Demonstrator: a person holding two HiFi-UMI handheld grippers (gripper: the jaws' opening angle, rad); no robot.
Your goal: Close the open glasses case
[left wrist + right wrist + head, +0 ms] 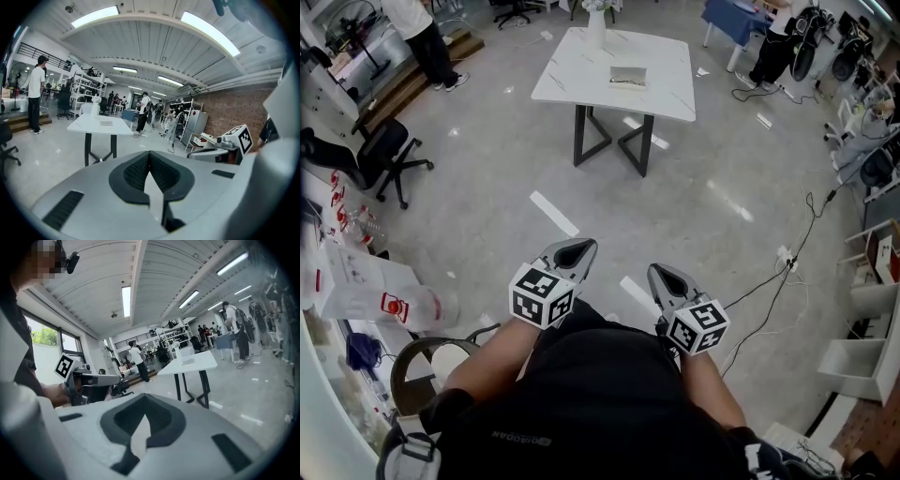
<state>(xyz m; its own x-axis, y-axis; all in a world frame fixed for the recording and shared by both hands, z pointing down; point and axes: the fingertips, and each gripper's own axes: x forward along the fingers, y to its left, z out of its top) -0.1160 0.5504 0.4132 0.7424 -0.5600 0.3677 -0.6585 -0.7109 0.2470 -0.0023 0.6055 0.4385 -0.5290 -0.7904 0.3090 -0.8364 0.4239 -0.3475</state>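
The open glasses case [628, 78] lies on a white table [581, 70] far ahead of me, across the floor. It shows as a small flat shape [106, 123] on the table in the left gripper view and again as a small shape [189, 360] in the right gripper view. My left gripper [574, 250] and right gripper [666, 278] are held close to my body, well short of the table. Both are shut with nothing between the jaws. The pads meet at the tip in the left gripper [149, 155] and in the right gripper [144, 405].
A white vase [596, 26] stands at the table's far edge. A black office chair [384, 150] and cluttered shelves line the left. Cables and a power strip [785, 255] trail on the floor to the right. People stand at the back left [427, 37] and back right [778, 47].
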